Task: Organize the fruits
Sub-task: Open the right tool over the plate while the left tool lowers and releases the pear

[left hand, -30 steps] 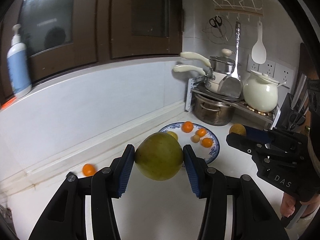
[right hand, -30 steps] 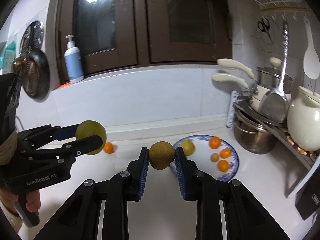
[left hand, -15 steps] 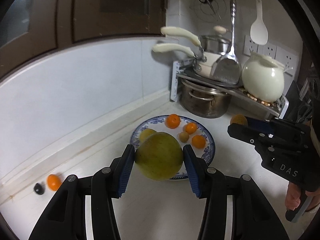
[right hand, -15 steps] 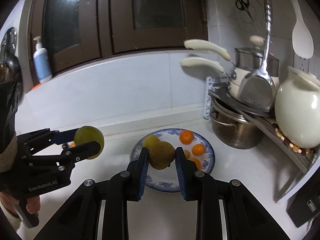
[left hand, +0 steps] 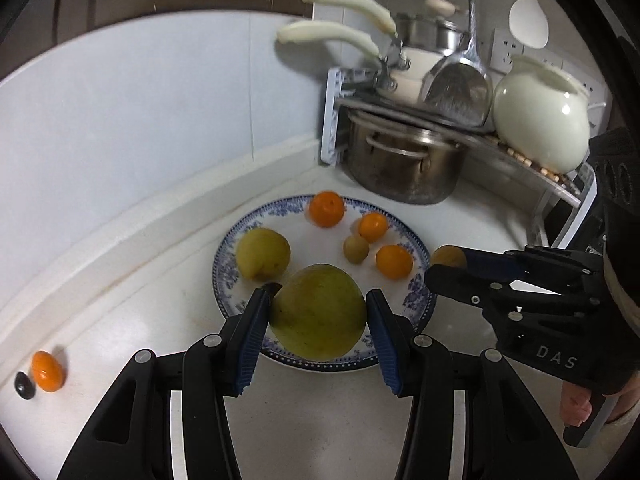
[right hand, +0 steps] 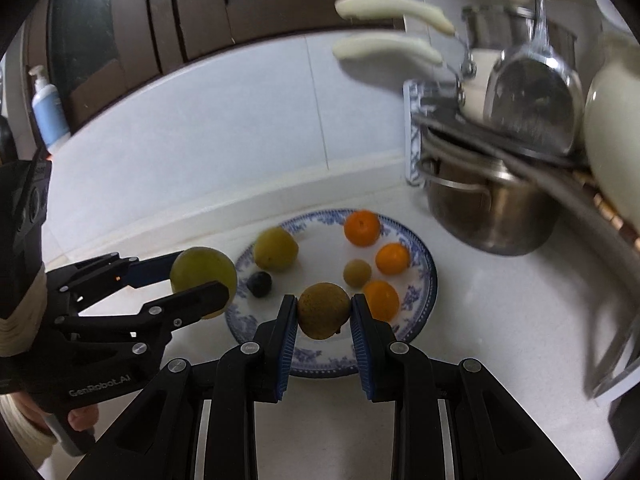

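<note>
My left gripper (left hand: 318, 298) is shut on a large green-yellow fruit (left hand: 318, 322), hanging over the near rim of the blue-and-white plate (left hand: 228, 280). The right gripper (right hand: 323, 305) is shut on a smaller brownish-yellow fruit (right hand: 323, 314) over the same plate (right hand: 425, 280). On the plate lie a yellow fruit (left hand: 262, 254), three oranges (left hand: 326, 209), a small greenish fruit (left hand: 355, 249) and a dark little fruit (right hand: 259, 283). Each gripper shows in the other's view: the right gripper (left hand: 448, 268) at the plate's right edge, the left gripper (right hand: 202, 280) at its left edge.
A small orange (left hand: 48, 370) and a dark bit (left hand: 25, 385) lie on the counter at the far left. Behind the plate on the right stand a steel pot (left hand: 400, 160), a rack of pans and a white jar (left hand: 540, 124). A soap bottle (right hand: 48, 116) stands on the ledge.
Both grippers have come down and forward over the plate, each still holding its fruit. The plate now fills the middle of both views.
</note>
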Available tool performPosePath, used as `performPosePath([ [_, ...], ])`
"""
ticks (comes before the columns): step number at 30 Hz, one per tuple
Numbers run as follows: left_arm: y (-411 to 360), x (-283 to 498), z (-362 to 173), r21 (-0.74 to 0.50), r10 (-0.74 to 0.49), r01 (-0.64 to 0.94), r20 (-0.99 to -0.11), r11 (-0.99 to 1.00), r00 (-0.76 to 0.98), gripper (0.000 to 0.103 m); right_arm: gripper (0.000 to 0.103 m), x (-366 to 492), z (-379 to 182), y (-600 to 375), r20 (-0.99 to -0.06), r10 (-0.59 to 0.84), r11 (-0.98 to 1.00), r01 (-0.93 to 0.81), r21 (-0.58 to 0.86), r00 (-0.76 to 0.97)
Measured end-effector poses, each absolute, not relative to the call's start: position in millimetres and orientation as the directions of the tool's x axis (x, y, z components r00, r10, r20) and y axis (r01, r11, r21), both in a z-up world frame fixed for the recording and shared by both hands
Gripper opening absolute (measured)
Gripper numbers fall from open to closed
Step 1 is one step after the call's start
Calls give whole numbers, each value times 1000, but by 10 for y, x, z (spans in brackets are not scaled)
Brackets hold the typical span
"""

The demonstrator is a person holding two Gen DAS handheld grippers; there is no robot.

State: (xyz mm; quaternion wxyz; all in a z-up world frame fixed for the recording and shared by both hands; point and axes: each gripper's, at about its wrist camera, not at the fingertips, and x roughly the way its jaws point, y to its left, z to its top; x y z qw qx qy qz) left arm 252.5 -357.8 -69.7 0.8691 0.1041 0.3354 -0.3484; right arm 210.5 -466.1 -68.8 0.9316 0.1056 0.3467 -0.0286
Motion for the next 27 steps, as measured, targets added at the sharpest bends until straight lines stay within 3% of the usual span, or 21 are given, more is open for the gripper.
performPosePath([
  [15, -3789, 2642, -932, -34, -501, 681, -704, 732, 503, 49, 28, 2297, -1028, -4837, -708, 41, 964, 157, 212, 705],
  [19, -3762, 2616, -917, -23, -499, 676, -693, 737, 521, 56, 42, 2282, -991, -4875, -693, 40, 959, 167, 229, 720],
  [27, -3559, 2428, -646, 31, -473, 635, -641, 772, 605, 58, 42, 2103, -781, -4845, -665, -36, 960, 212, 185, 746],
])
